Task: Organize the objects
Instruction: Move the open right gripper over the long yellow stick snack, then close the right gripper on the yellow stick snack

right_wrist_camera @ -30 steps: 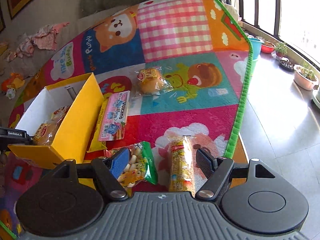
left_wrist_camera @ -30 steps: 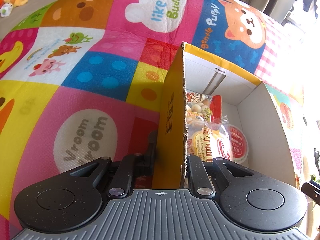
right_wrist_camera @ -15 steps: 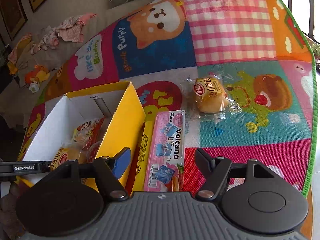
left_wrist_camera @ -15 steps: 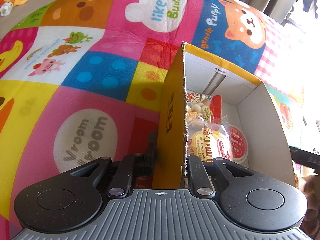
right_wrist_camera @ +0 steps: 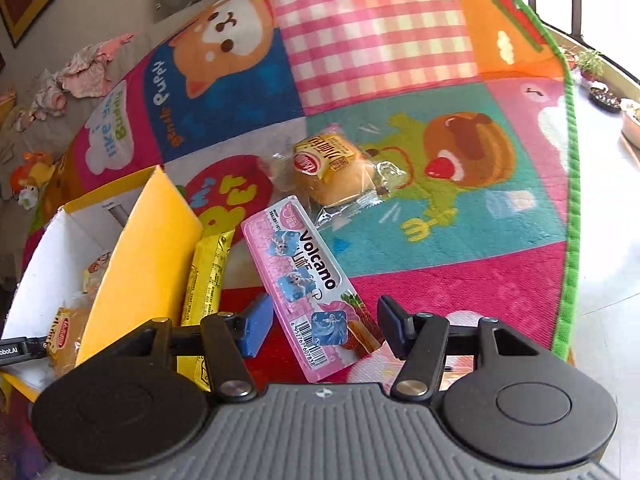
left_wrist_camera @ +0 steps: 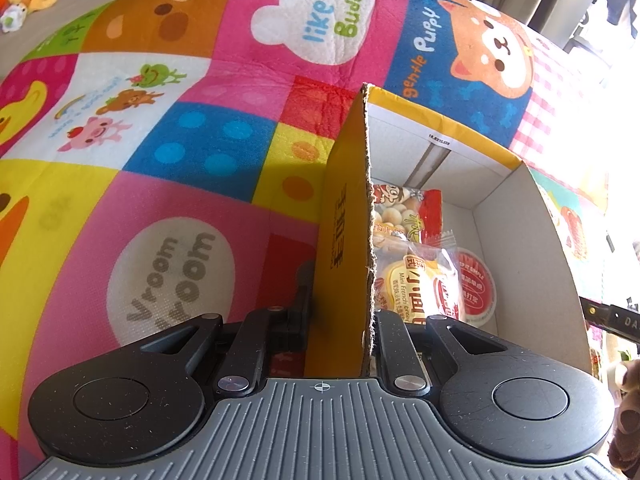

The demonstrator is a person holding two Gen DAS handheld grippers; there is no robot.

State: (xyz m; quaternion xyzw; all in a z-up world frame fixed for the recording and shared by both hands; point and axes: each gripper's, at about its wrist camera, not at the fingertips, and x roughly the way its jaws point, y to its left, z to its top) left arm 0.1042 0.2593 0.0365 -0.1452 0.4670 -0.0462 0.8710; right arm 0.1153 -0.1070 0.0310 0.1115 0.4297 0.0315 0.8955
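My left gripper (left_wrist_camera: 346, 312) is shut on the upright side wall of the yellow cardboard box (left_wrist_camera: 344, 220). Inside the box lie a nut snack bag (left_wrist_camera: 404, 216), a wrapped mini bread (left_wrist_camera: 420, 292) and a round red-lidded cup (left_wrist_camera: 476, 292). In the right wrist view the box (right_wrist_camera: 148, 248) stands at the left. My right gripper (right_wrist_camera: 324, 326) hovers over the near end of a pink Volcano pack (right_wrist_camera: 308, 280). Its jaws are closing with the pack between them, and the pads stand clear of it. A yellow stick pack (right_wrist_camera: 206, 280) leans by the box. A wrapped bun (right_wrist_camera: 332, 172) lies beyond.
Everything rests on a colourful cartoon play mat (right_wrist_camera: 400, 40) with a green edge (right_wrist_camera: 574, 200). Bare floor and plant pots (right_wrist_camera: 600, 92) are to the right. Clothes (right_wrist_camera: 88, 68) and plush toys (right_wrist_camera: 28, 176) lie at the far left.
My right gripper has swung left, away from a green snack bag and a yellow roll, to straddle the pink pack, and its jaws have narrowed. The left gripper has kept still on the box wall.
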